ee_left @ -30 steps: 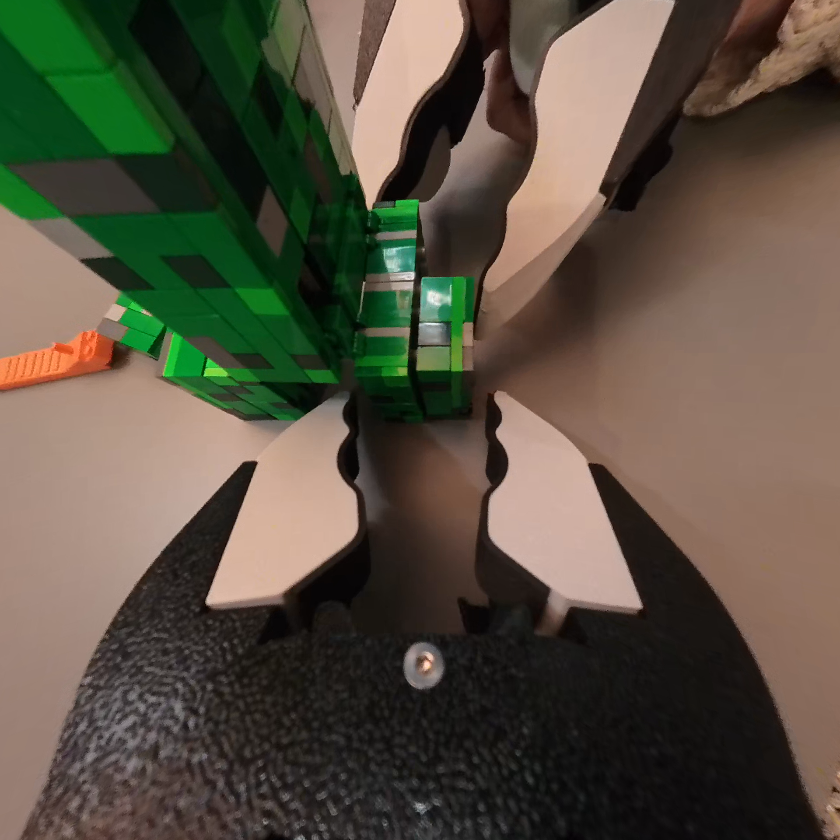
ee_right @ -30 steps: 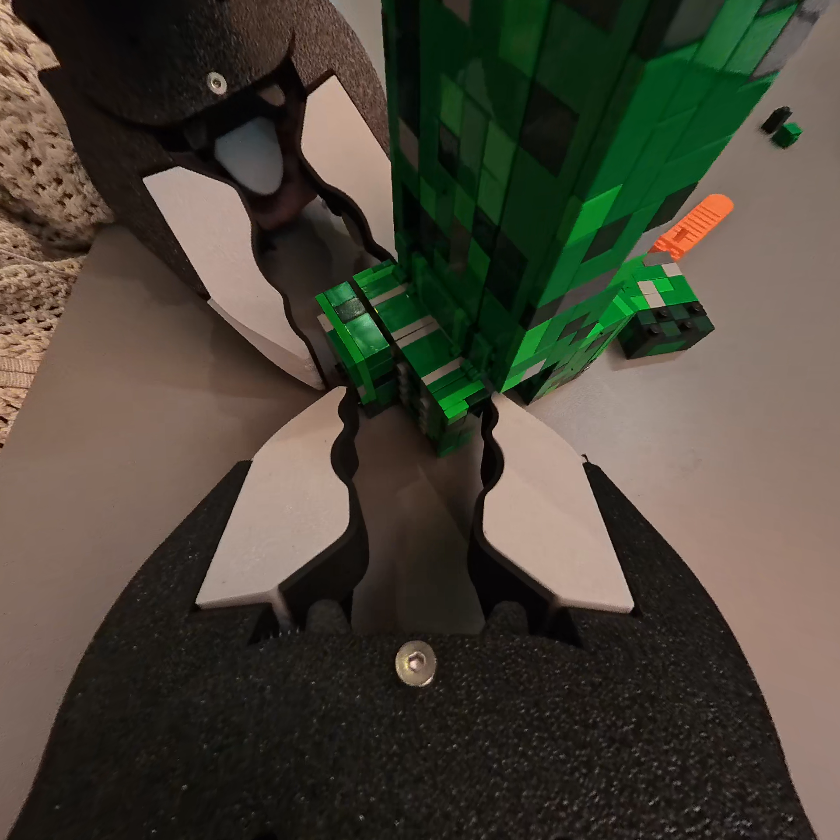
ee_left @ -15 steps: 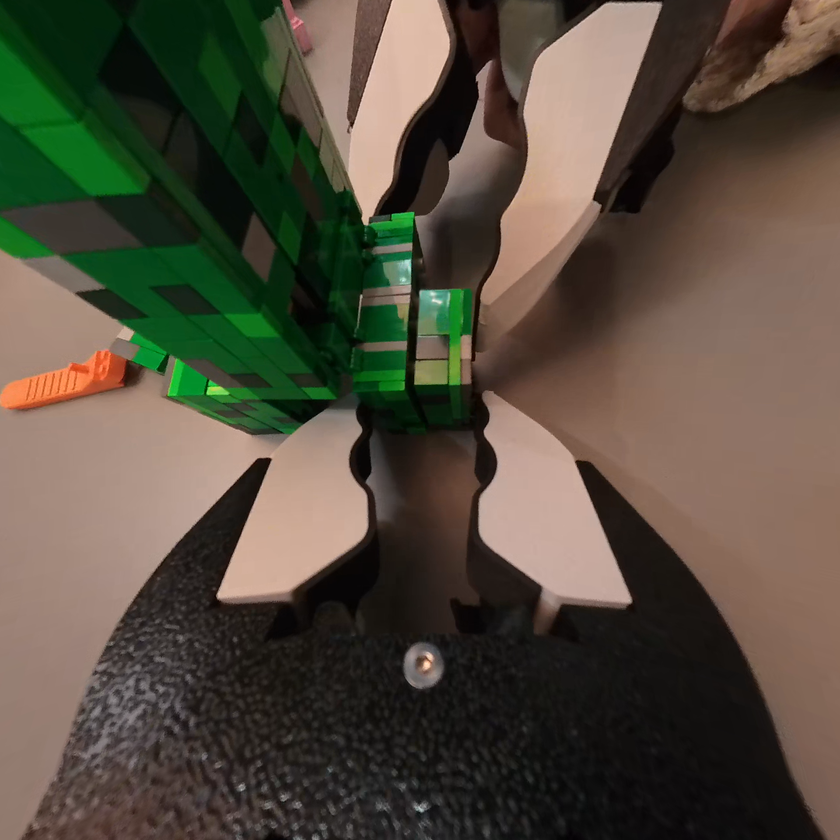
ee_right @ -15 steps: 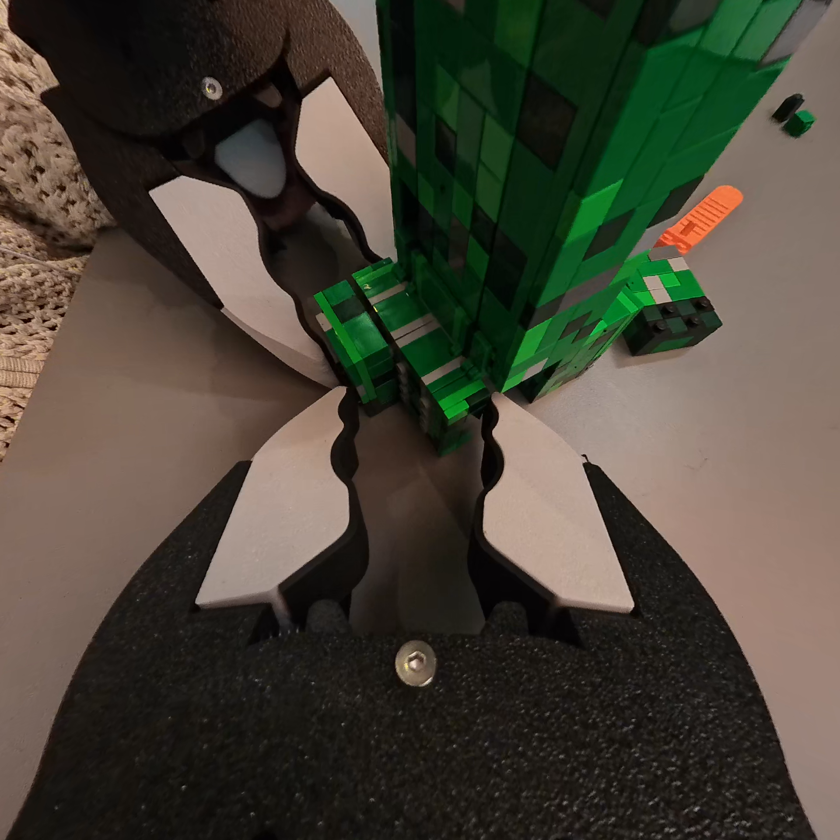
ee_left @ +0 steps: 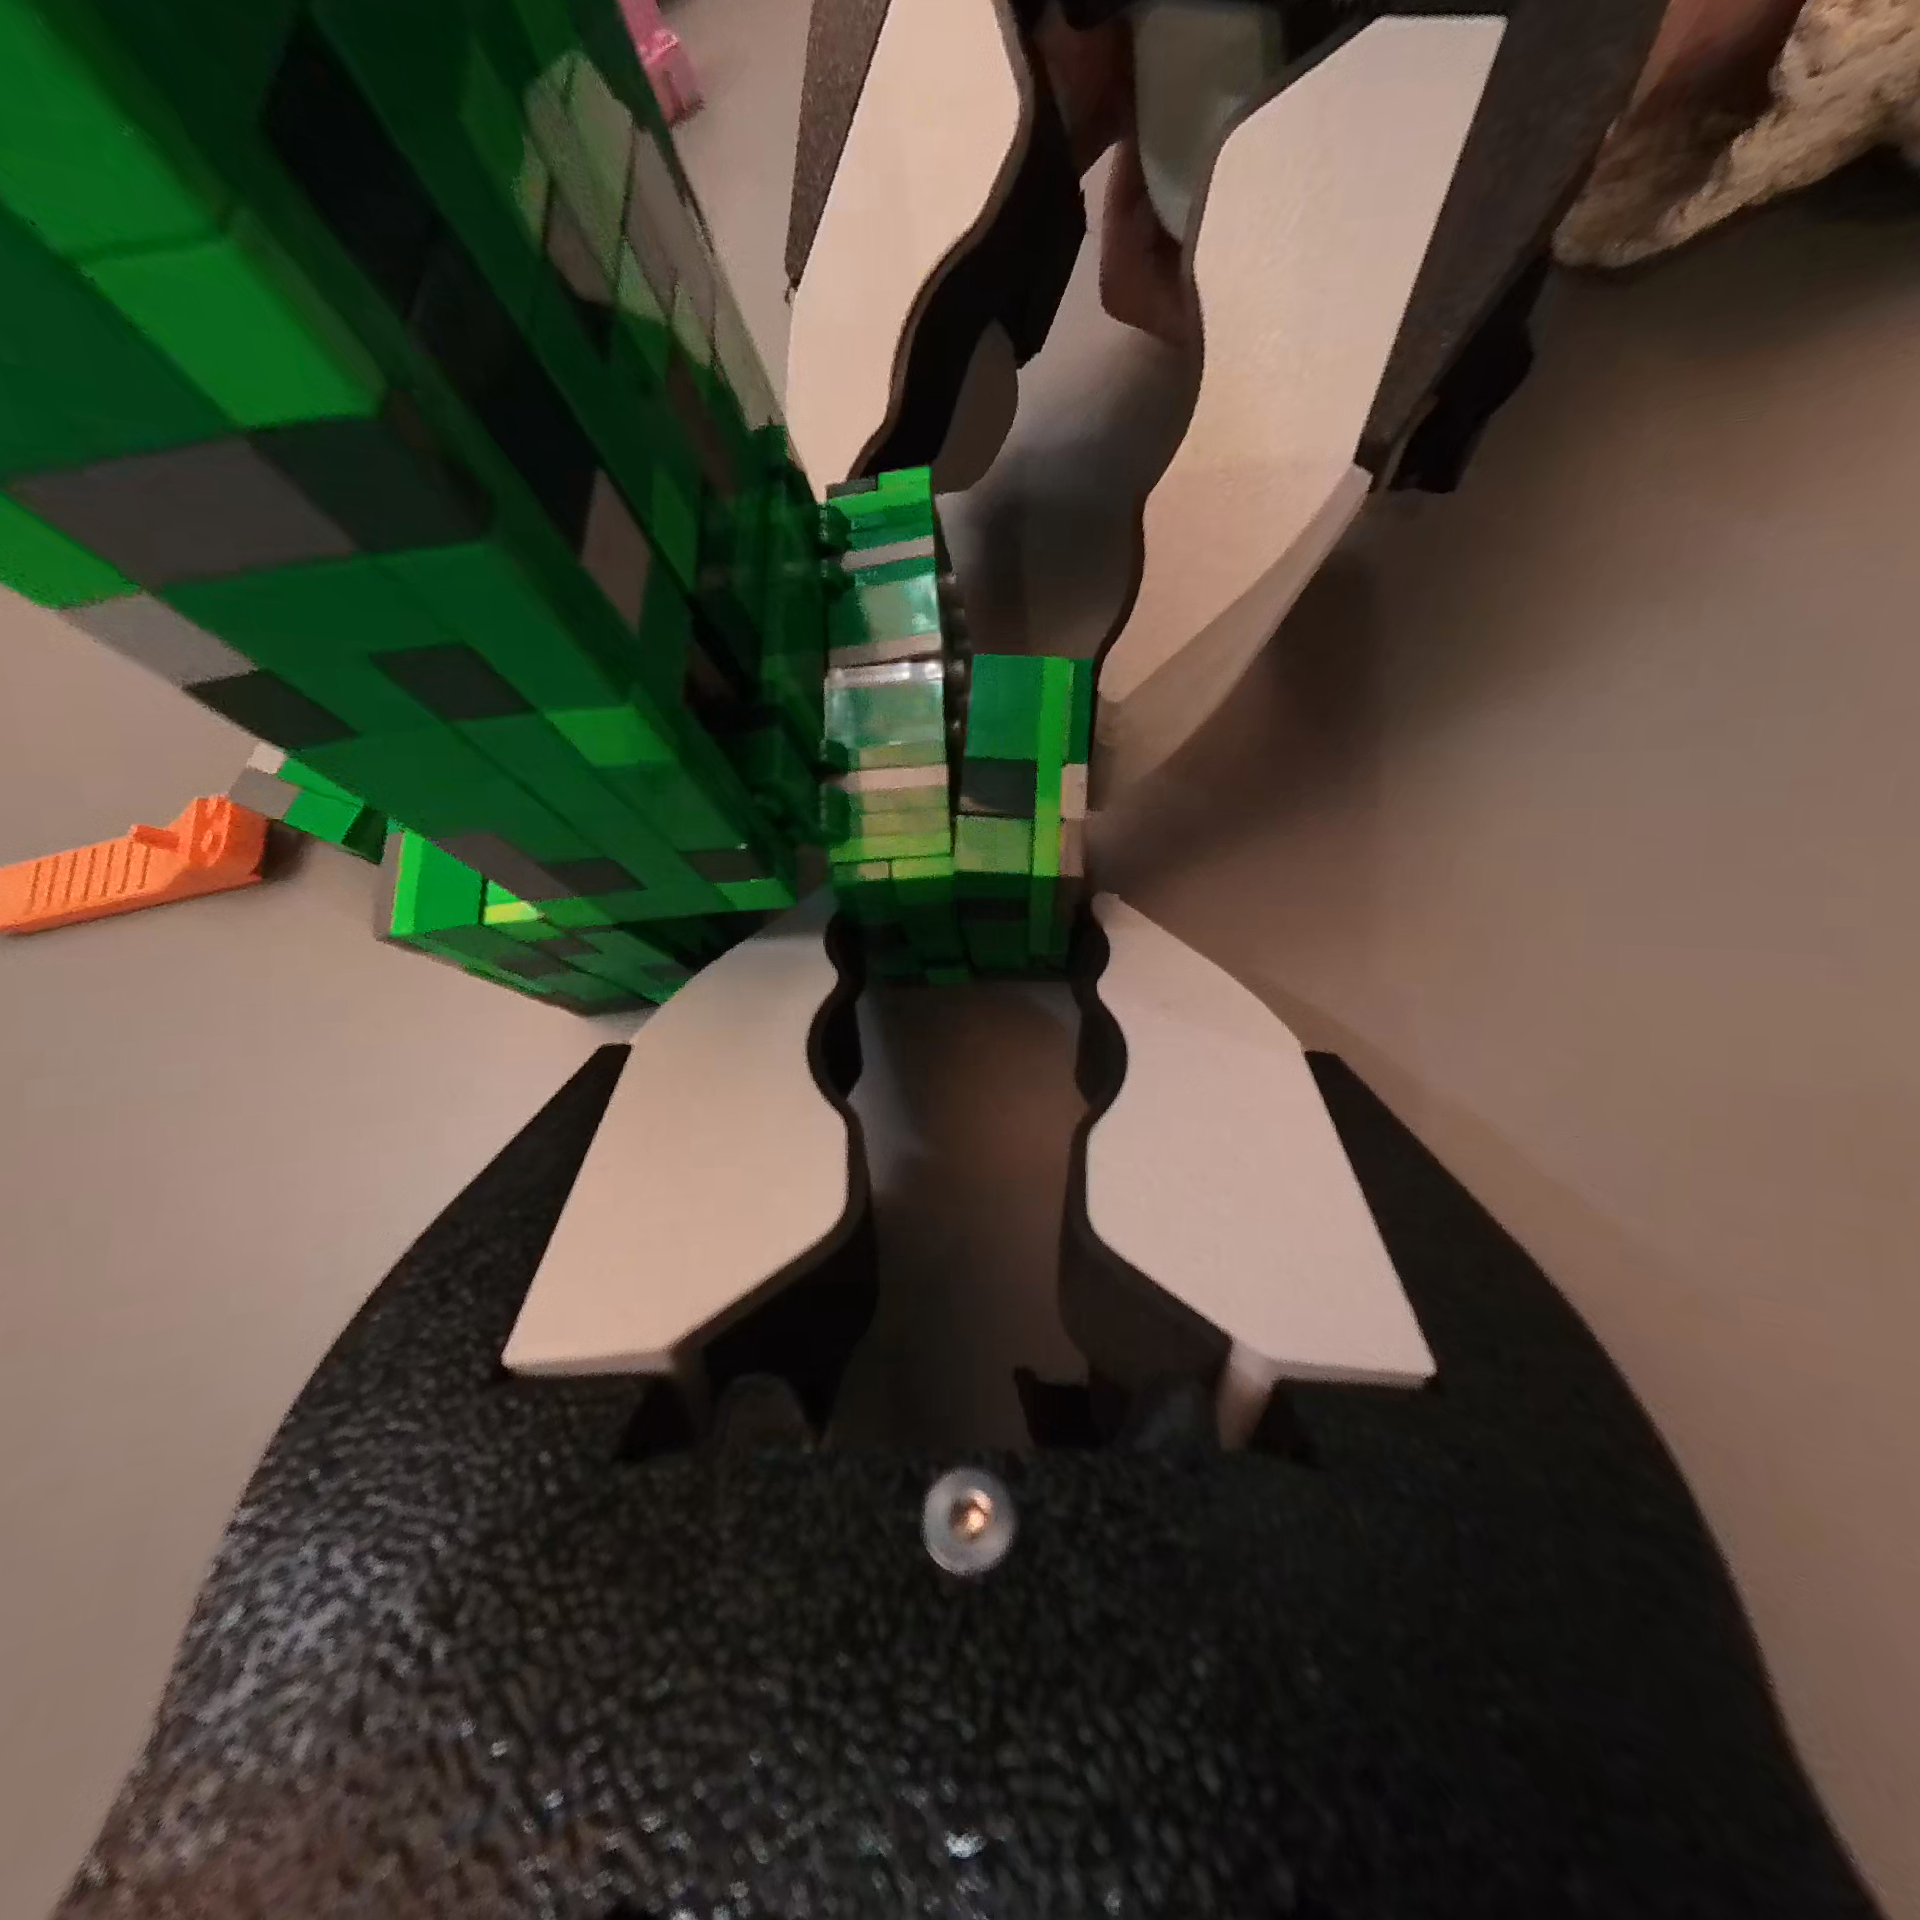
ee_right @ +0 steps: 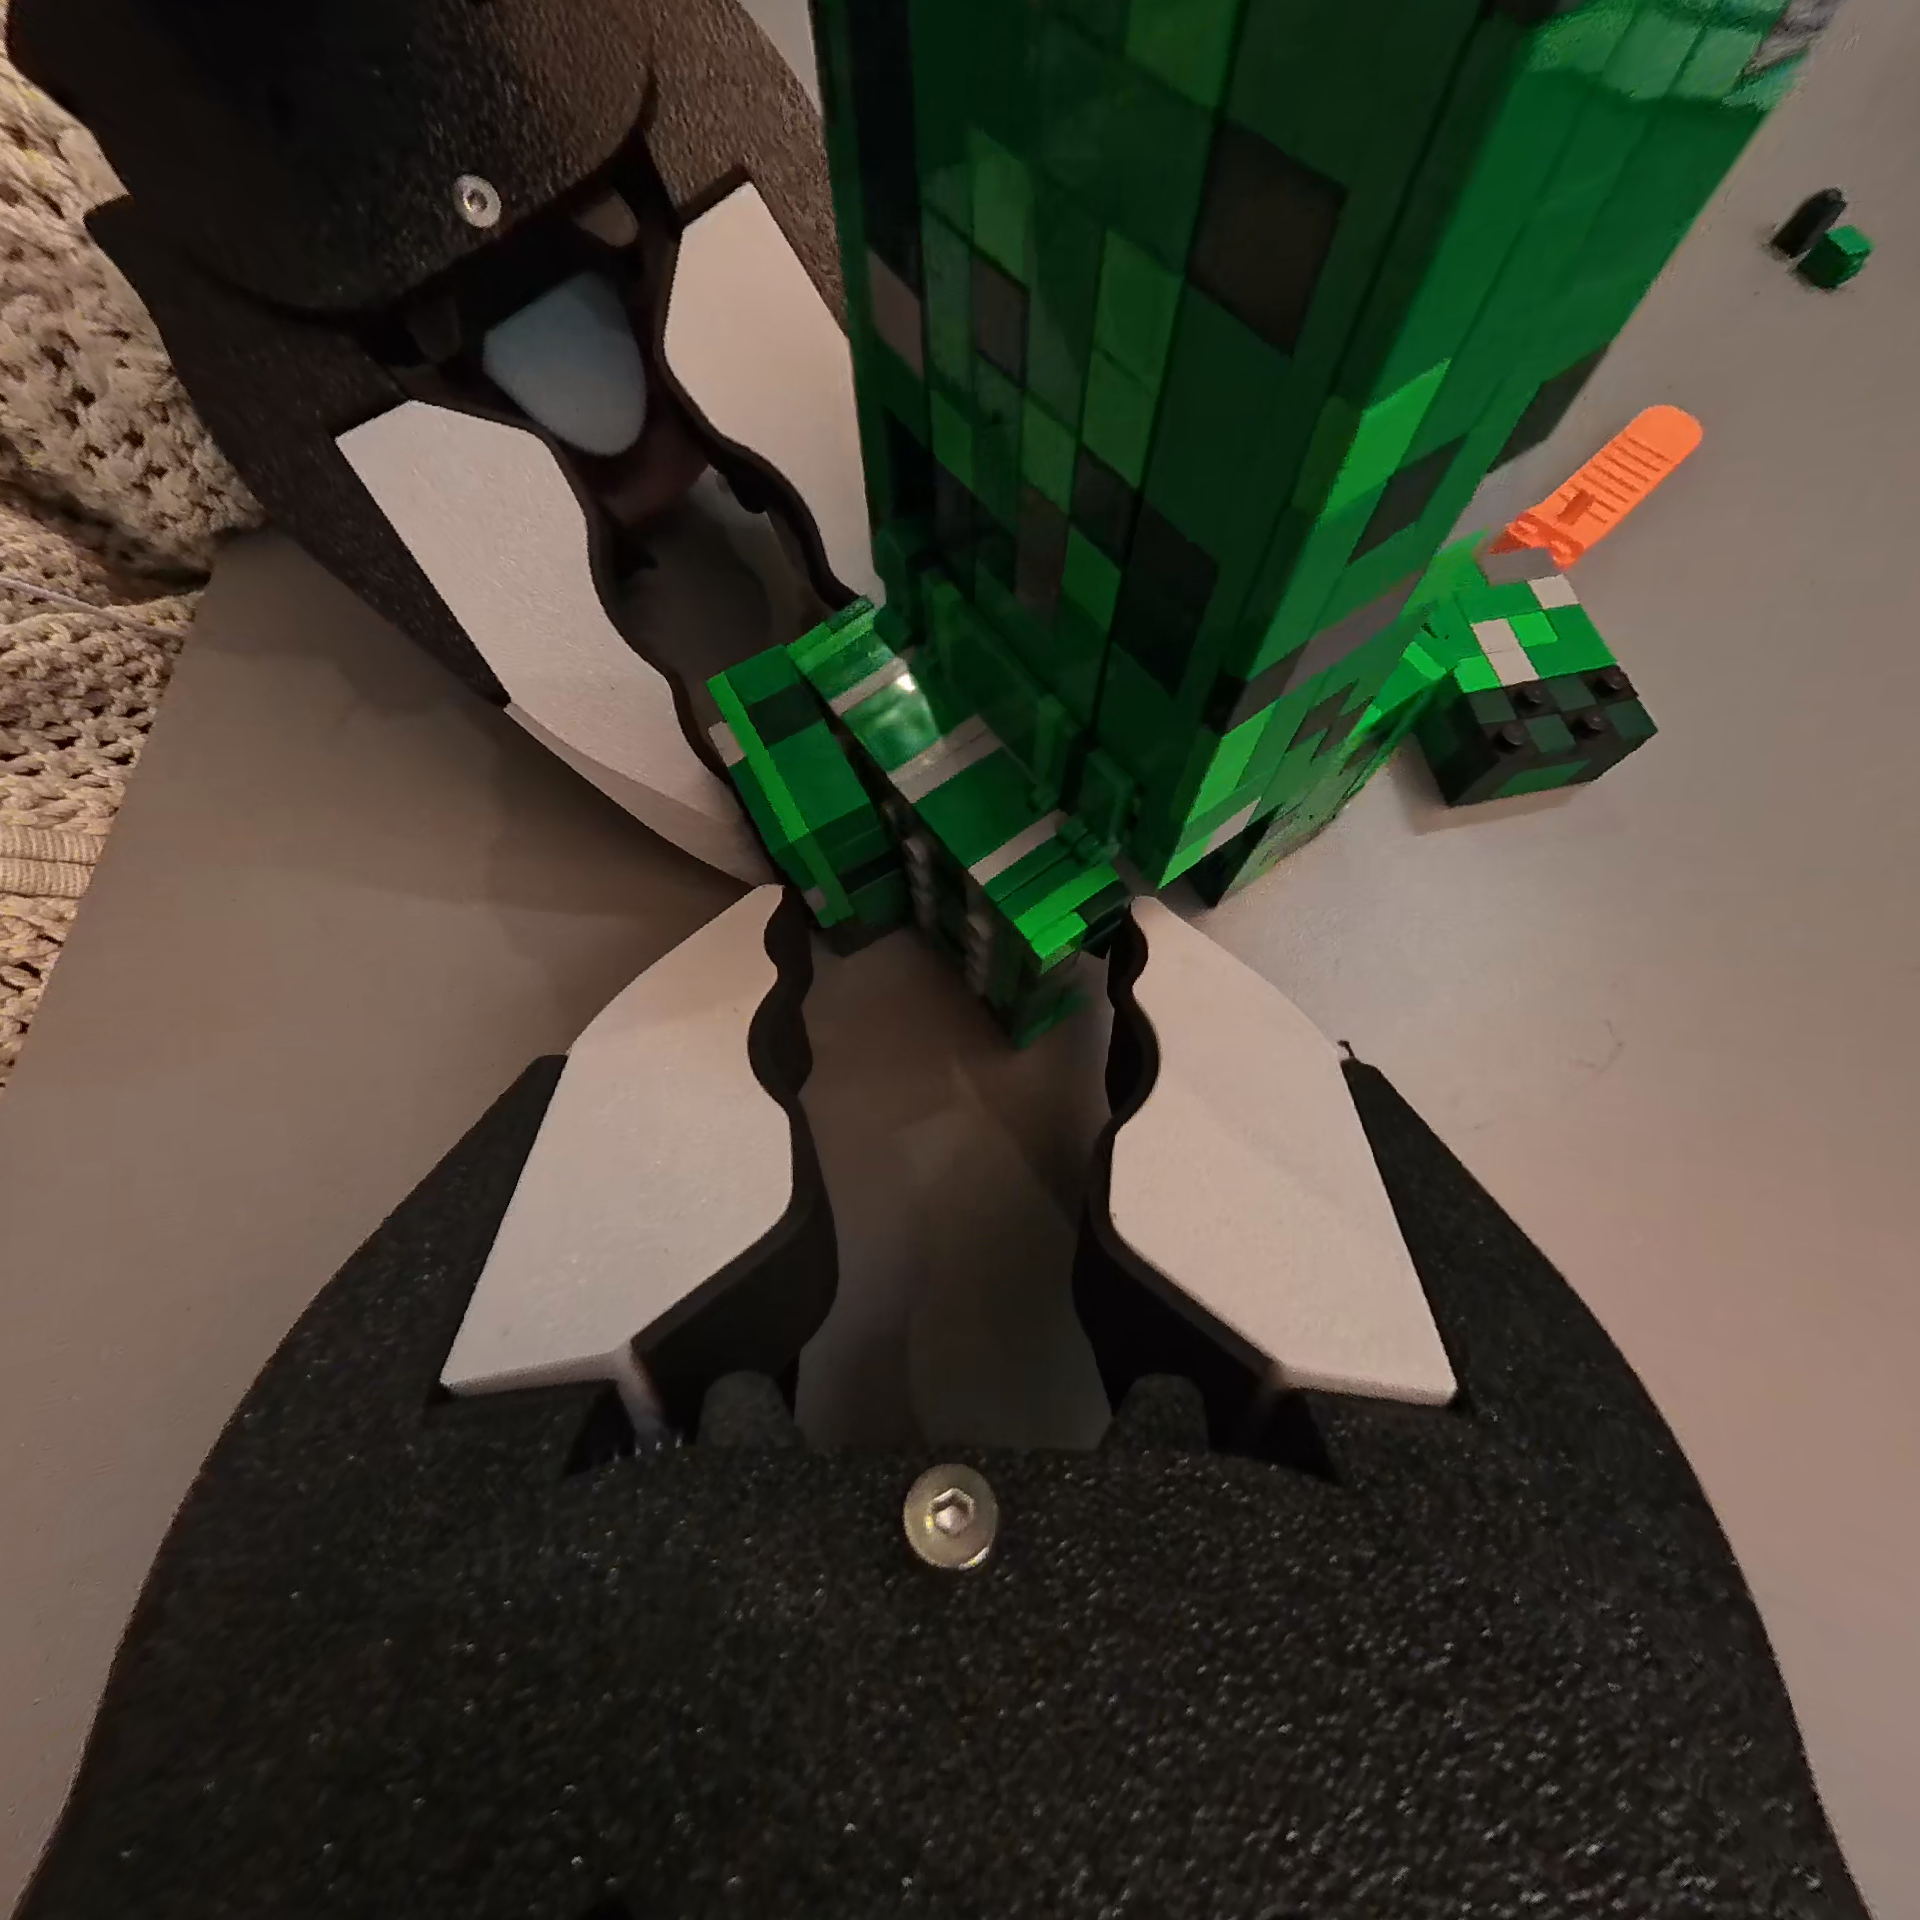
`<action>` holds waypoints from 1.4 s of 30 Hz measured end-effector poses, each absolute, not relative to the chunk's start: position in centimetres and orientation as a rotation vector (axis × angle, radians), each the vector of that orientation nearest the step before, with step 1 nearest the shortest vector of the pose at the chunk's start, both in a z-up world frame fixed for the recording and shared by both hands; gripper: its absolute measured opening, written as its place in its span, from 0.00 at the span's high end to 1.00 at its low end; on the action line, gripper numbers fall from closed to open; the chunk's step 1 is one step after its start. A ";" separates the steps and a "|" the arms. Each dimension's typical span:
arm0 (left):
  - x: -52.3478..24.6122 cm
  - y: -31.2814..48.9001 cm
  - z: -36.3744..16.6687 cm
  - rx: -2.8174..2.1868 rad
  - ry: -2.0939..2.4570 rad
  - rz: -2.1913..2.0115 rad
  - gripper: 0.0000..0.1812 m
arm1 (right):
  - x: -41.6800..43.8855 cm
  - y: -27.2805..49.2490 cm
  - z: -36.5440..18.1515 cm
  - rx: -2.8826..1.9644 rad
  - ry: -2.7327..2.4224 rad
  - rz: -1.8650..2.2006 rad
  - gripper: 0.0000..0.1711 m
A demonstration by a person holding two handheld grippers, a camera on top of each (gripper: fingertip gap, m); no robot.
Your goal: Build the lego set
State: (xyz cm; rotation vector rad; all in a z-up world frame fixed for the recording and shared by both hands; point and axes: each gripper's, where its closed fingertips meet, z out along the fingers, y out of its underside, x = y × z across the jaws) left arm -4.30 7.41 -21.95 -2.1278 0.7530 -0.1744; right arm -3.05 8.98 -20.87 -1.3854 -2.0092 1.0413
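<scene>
A tall green lego tower stands on the grey table, at the left in the left wrist view. Two small green-and-grey foot blocks sit against its base, side by side; they also show in the left wrist view. My left gripper is shut on the blocks from one end, its fingertips touching both sides. My right gripper clasps the same blocks from the opposite end. Each gripper shows facing the other: the right, the left.
An orange brick separator lies beyond the tower, also in the left wrist view. A loose green foot block lies next to it. Two small dark green pieces lie farther off. Knitted fabric borders the table. Left and right tips are no more than a few centimetres apart. Left tips and right tips are each some 15 centimeters from the orange brick separator. The left camera catches it too, in the left wrist view.
My left gripper's fingers have narrowed onto the foot blocks and moved slightly forward. The right gripper's opening looks unchanged. The tower has shifted a little in both views.
</scene>
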 end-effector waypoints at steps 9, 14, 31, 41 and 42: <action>-4.5 7.6 -21.7 -2.107 0.741 -0.109 0.74 | -3.1 9.0 -20.9 -1.392 -2.007 1.045 0.69; -4.4 7.5 -21.5 -2.082 0.756 -0.091 0.71 | -3.0 9.1 -20.8 -1.397 -2.005 1.050 0.70; -4.9 6.9 -19.2 -1.974 0.616 -0.156 0.76 | -3.0 9.2 -20.7 -1.402 -2.003 1.057 0.70; -4.7 6.9 -19.1 -1.972 0.608 -0.184 0.78 | -3.0 9.2 -20.6 -1.409 -2.001 1.063 0.70; -4.7 6.9 -19.1 -1.973 0.604 -0.186 0.78 | -3.0 9.2 -20.6 -1.409 -2.001 1.062 0.70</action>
